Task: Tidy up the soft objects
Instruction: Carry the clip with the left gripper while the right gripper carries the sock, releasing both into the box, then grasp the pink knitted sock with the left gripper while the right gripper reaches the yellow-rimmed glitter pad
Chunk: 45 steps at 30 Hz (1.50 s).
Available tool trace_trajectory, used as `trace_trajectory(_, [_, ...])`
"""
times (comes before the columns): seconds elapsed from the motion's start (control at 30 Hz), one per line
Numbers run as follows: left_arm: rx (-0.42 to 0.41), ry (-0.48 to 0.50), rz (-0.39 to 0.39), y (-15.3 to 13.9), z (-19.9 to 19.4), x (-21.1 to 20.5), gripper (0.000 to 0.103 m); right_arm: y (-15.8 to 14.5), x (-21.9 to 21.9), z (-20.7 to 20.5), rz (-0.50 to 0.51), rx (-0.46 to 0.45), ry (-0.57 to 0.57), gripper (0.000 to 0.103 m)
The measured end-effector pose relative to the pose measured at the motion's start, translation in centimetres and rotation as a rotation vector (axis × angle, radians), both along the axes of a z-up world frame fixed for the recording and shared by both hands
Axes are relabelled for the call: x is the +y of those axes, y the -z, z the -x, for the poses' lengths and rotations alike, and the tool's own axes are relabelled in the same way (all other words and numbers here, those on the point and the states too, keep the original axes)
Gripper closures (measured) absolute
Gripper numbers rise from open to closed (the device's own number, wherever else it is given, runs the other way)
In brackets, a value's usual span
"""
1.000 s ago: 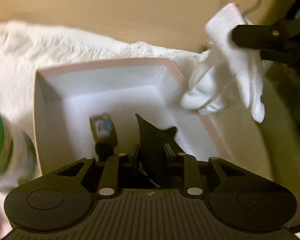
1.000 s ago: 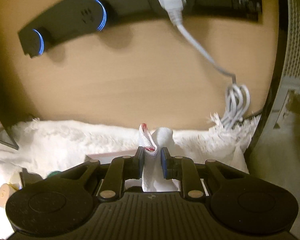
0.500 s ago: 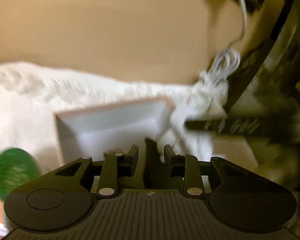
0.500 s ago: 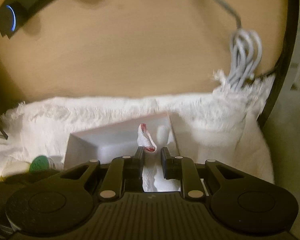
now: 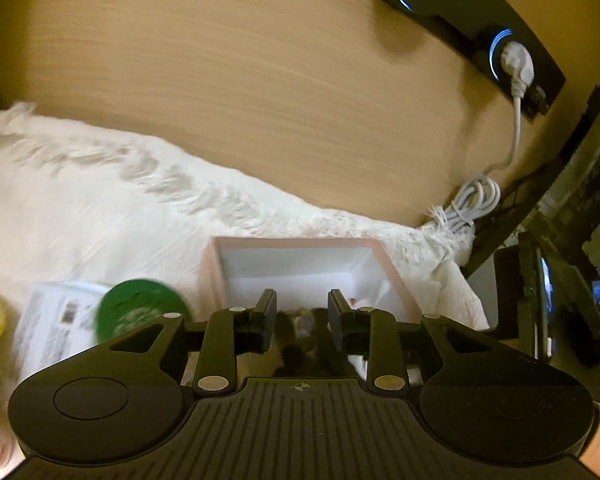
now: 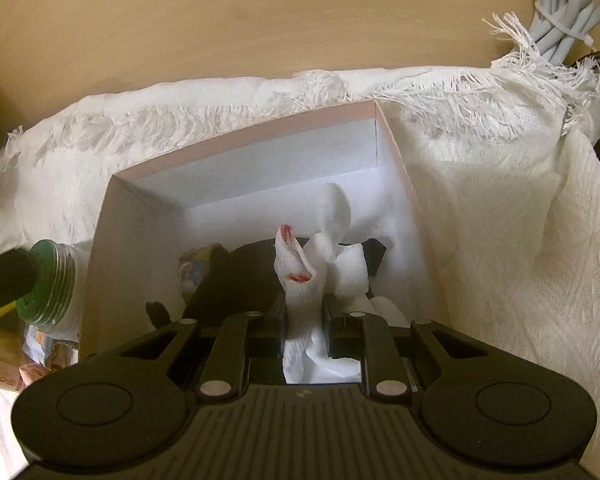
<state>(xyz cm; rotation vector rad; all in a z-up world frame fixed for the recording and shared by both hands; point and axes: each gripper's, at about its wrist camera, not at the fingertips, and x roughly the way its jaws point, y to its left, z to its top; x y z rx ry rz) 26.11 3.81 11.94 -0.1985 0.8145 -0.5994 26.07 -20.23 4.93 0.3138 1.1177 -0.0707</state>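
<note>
A pale pink box with white walls (image 6: 236,140) sits on a white fringed cloth (image 6: 500,200). My right gripper (image 6: 304,312) is shut on a white glove with a red-trimmed cuff (image 6: 296,272) and holds it low inside the box. A black soft item (image 6: 248,272) lies on the box floor beside a small printed roll (image 6: 192,272). My left gripper (image 5: 302,312) is open and empty, raised above the near edge of the box (image 5: 296,242); the dark item shows dimly between its fingers.
A green-lidded jar (image 6: 50,284) stands left of the box, seen also in the left wrist view (image 5: 140,312). A white packet (image 5: 56,312) lies beside it. A coiled white cable (image 5: 476,200) and a black power strip (image 5: 480,28) are by the wooden wall.
My left gripper has let go of the black item into the box and lifted back. My right gripper has carried the white glove down into the box.
</note>
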Motion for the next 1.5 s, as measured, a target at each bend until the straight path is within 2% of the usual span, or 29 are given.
trace_trajectory(0.07, [-0.009, -0.017, 0.012, -0.5, 0.8, 1.3, 0.072, -0.2, -0.2, 0.1, -0.007, 0.010, 0.006, 0.082])
trace_trajectory(0.13, [-0.025, -0.042, 0.015, -1.1, 1.8, 3.0, 0.072, -0.8, 0.1, 0.6, -0.005, 0.019, 0.003, 0.073])
trace_trajectory(0.17, [-0.037, -0.062, 0.015, -1.4, 2.5, 4.1, 0.072, -1.3, 0.4, 1.0, -0.003, 0.012, -0.002, 0.059])
trace_trajectory(0.2, [-0.044, -0.083, 0.014, -1.6, 2.9, 5.2, 0.072, -2.1, 0.7, 1.5, 0.005, -0.004, -0.007, 0.039])
trace_trajectory(0.27, [-0.044, -0.143, 0.016, -2.1, 3.8, 7.9, 0.072, -4.1, 2.0, 2.5, 0.060, -0.070, -0.013, 0.028])
trace_trajectory(0.47, [-0.065, -0.343, 0.028, -2.9, 6.2, 16.7, 0.072, -9.9, 6.8, 4.0, 0.159, -0.218, -0.091, 0.026])
trace_trajectory(0.63, [-0.077, -0.534, 0.037, -2.9, 8.2, 24.8, 0.072, -12.8, 13.0, 3.5, 0.188, -0.282, -0.211, 0.021])
trace_trajectory(0.73, [-0.083, -0.636, 0.037, -2.7, 9.3, 29.4, 0.072, -13.7, 17.6, 2.4, 0.175, -0.287, -0.301, 0.021])
trace_trajectory(0.87, [-0.042, -0.692, 0.048, -1.5, 9.6, 34.3, 0.072, -14.3, 24.1, 0.3, 0.086, -0.259, -0.415, 0.016])
trace_trajectory(0.97, [0.015, -0.649, 0.079, 0.2, 8.9, 36.4, 0.072, -13.9, 28.2, -2.0, -0.051, -0.186, -0.476, 0.013])
trace_trajectory(1.03, [0.032, -0.567, 0.092, 1.3, 8.4, 36.7, 0.072, -12.9, 30.9, -4.3, -0.136, -0.110, -0.513, 0.013])
trace_trajectory(1.07, [0.036, -0.523, 0.087, 1.8, 8.1, 36.5, 0.072, -12.3, 32.1, -5.2, -0.146, -0.078, -0.514, 0.013])
trace_trajectory(1.2, [0.006, -0.308, 0.011, 3.0, 7.7, 34.1, 0.072, -9.4, 35.5, -7.9, -0.062, -0.003, -0.505, 0.013])
trace_trajectory(1.3, [-0.041, -0.225, -0.062, 3.8, 8.2, 31.9, 0.072, -7.7, 36.7, -8.2, -0.012, 0.028, -0.548, 0.013])
trace_trajectory(1.4, [-0.088, -0.132, -0.114, 4.6, 8.4, 29.6, 0.072, -8.2, 37.7, -7.9, 0.062, 0.000, -0.581, 0.014])
trace_trajectory(1.5, [-0.148, -0.043, -0.199, 5.2, 8.3, 27.2, 0.071, -8.6, 36.7, -8.2, 0.060, -0.013, -0.556, 0.014])
